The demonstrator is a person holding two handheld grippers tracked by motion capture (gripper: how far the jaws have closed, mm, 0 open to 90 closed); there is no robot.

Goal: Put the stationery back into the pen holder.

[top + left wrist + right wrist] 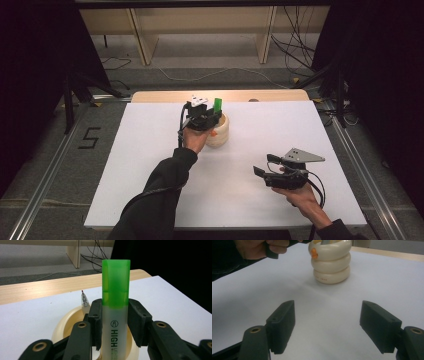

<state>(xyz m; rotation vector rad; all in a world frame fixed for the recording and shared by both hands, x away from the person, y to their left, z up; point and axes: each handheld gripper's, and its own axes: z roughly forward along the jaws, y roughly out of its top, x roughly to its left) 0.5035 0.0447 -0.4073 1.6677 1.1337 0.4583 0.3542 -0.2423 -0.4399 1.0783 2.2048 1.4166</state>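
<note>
Left claw (pixel 115 325) is clamped on an upright translucent highlighter with a green cap (pixel 116 285), directly over the cream ribbed plastic pen holder (pixel 62 325) on the white counter (pixel 30 315). Barrel print reads "HIGH"; the smaller lettering is illegible and the lower barrel is cut off. Right claw (pixel 327 325) stands released, with the holder ahead of it.
</note>
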